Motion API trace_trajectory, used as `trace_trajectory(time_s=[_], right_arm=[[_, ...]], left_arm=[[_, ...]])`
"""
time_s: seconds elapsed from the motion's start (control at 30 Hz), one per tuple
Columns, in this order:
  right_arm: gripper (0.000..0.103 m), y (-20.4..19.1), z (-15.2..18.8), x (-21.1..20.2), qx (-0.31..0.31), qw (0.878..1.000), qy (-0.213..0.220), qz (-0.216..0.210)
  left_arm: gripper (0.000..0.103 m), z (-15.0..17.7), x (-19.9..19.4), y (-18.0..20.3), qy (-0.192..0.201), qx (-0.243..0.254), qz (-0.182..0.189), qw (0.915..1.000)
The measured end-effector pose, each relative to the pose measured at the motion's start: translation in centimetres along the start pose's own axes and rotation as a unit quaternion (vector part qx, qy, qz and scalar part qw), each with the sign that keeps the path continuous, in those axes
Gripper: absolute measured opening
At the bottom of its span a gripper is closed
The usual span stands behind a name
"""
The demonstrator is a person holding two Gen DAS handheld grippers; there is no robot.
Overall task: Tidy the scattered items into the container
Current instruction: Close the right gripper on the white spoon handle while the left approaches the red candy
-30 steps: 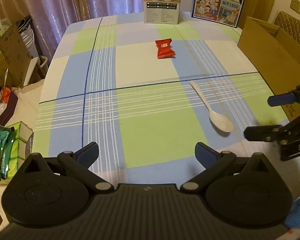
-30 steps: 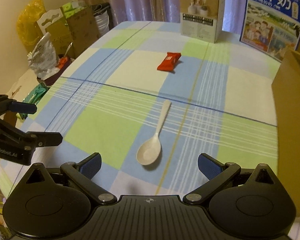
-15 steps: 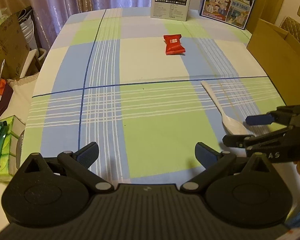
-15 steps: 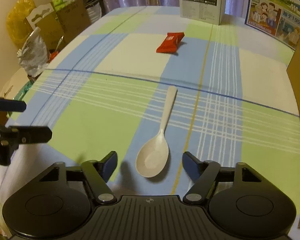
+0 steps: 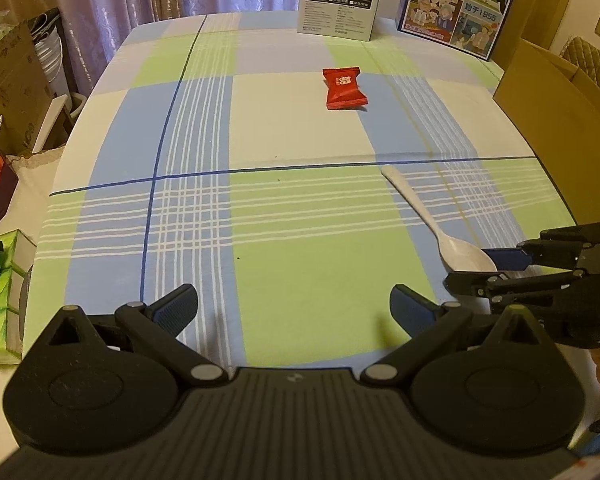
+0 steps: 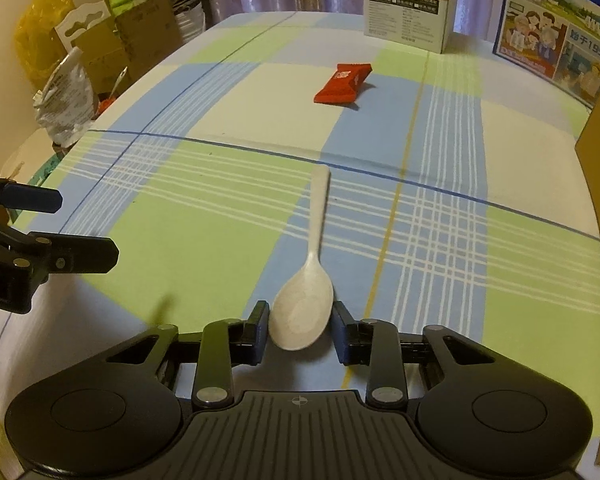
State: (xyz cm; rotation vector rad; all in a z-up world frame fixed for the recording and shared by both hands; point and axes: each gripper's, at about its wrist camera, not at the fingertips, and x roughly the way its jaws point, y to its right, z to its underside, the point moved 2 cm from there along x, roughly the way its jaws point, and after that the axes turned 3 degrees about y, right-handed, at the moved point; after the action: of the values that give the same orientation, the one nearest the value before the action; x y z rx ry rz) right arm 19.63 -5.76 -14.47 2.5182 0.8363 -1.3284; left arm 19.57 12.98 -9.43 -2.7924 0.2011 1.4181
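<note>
The right hand-held gripper point(image 6: 301, 322) has its fingers pressed against both sides of the white spoon point(image 6: 305, 295) bowl on the checked surface point(image 6: 220, 216). The left hand-held gripper point(image 5: 294, 307) hovers spread wide, holding nothing. A red snack packet point(image 5: 345, 88) lies farther away, the cardboard box point(image 5: 556, 92) at right.

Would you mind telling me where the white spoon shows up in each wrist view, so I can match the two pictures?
Left wrist: white spoon at right, bowl between the right gripper fingers.
Right wrist: white spoon bottom centre, bowl between that gripper's fingertips.
Shared landmark: red snack packet, beyond the handle.
</note>
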Motion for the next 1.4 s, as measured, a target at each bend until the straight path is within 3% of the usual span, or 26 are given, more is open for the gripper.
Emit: trace_trajectory(time_s=[0.33,0.57,0.63,0.73,0.97,1.03,1.07,1.17,1.4], right_arm=[[0.029,2.6,-1.0,-0.6,0.021,0.999,0.02,0.019],[0.023,5.0,-0.9,-0.5,0.033,0.999,0.014,0.022],[0.025,5.0,-0.8,-0.6,0.02,0.999,0.014,0.021],[0.041,5.1,-0.7,-0.4,0.007,1.0,0.015,0.02],[0.042,5.3,-0.9,-0.1,0.001,1.0,0.017,0.009],[0.037,5.1,-0.9,-0.1,-0.014,1.0,0.015,0.013],[0.025,5.1,-0.9,-0.1,-0.014,1.0,0.015,0.011],[0.008,5.0,-0.7,-0.3,-0.009,1.0,0.012,0.001],[0.006,4.8,-0.3,-0.5,-0.005,1.0,0.022,-0.004]], left_arm=[[0.101,-2.4,1.2,1.1,0.007,0.018,0.006,0.9998],[0.101,-3.9,2.4,2.8,0.011,0.029,0.017,0.9994],[0.101,-3.9,2.7,3.1,0.01,0.031,0.019,0.9993],[0.101,-3.8,2.8,3.5,0.007,0.031,0.022,0.9992],[0.101,-3.5,2.8,3.5,0.002,0.033,0.018,0.9993],[0.101,-3.5,2.8,3.5,0.002,0.032,0.018,0.9993],[0.101,-3.5,2.7,3.4,0.002,0.032,0.017,0.9993],[0.101,-3.4,2.7,3.5,0.002,0.033,0.016,0.9993],[0.101,-3.3,2.7,3.9,-0.002,0.036,0.018,0.9992]])
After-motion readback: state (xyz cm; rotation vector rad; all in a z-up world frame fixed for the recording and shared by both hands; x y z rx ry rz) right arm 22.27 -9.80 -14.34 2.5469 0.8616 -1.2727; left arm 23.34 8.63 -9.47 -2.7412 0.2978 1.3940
